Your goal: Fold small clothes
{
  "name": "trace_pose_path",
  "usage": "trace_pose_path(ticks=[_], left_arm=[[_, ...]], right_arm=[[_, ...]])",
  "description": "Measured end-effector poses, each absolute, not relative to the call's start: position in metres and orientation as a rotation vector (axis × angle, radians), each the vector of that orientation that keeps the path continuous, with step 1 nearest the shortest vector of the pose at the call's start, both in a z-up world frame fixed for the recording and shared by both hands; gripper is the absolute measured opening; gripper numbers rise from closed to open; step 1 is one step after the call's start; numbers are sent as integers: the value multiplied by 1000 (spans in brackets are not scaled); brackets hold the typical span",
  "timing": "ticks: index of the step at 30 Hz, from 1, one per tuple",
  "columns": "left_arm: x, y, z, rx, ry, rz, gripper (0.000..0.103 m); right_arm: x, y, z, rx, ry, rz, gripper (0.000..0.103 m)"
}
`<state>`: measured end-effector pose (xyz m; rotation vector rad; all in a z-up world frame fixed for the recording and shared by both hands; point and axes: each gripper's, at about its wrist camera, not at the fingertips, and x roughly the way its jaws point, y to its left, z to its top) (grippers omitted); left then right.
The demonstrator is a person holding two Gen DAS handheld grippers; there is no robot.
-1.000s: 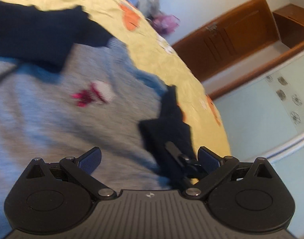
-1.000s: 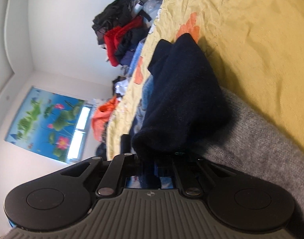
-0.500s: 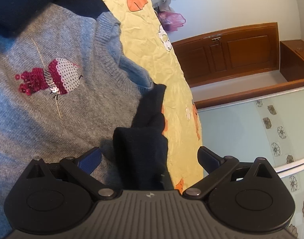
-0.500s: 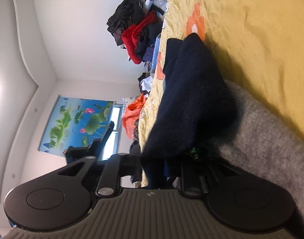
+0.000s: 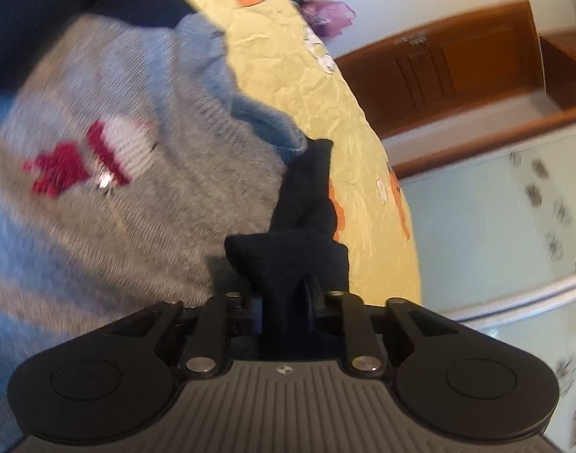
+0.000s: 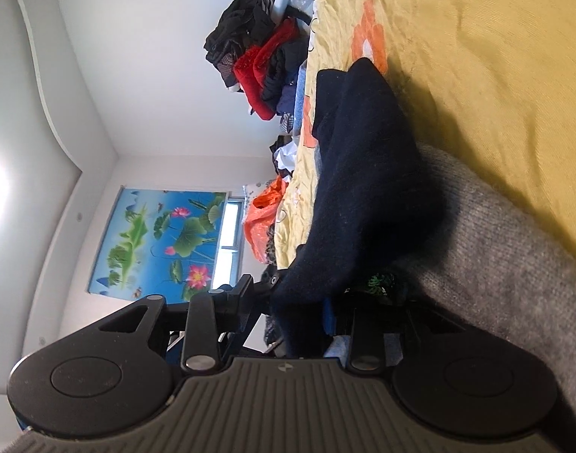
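A grey knit sweater (image 5: 144, 204) with a red and white sequin motif (image 5: 95, 151) lies on the yellow bedspread (image 5: 325, 87). Its sleeves are navy. My left gripper (image 5: 284, 302) is shut on one navy sleeve (image 5: 306, 204), which bunches up just ahead of the fingers. In the right wrist view my right gripper (image 6: 306, 321) is shut on the other navy sleeve (image 6: 363, 158), which arches up from the grey body (image 6: 506, 264) of the sweater. Fabric hides both grippers' fingertips.
A heap of black, red and blue clothes (image 6: 261, 60) sits at the far end of the bed, with an orange bag (image 6: 261, 219) nearby. Past the bed edge stand a wooden door (image 5: 457, 56) and a pale tiled wall (image 5: 495, 207).
My left gripper was open around the navy sleeve and has shut on it. The right gripper keeps its hold and has lifted and turned slightly.
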<state>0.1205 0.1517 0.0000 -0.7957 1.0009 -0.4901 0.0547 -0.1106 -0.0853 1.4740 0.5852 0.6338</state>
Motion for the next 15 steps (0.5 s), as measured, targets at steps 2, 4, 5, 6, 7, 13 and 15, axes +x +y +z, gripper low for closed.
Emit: trace_pose_path(ticks=[2,4,5,6,7,13,15], left_arm=[[121,149,16,-699,969,-507,10],[121,149,38,-610,917,-526,8],[122,152,49,-583,887,-535,8],[123,157,60,-563,856,-541,8],[122,164,71,-546,821,-544,8],[126,223,91,-536,723,-440,8],[130,236,76,-590,782,-447,8]], right_arm=[[54,-111,-85,1482,574,648,43],[53,-109,-83,1473,566,679,43],[53,-107,-81,1469,565,704,43],[54,-105,-78,1458,569,735,43],[54,-101,-75,1443,576,767,43],[54,-88,-64,1344,633,848,43],[53,-90,-63,1353,630,846,43]])
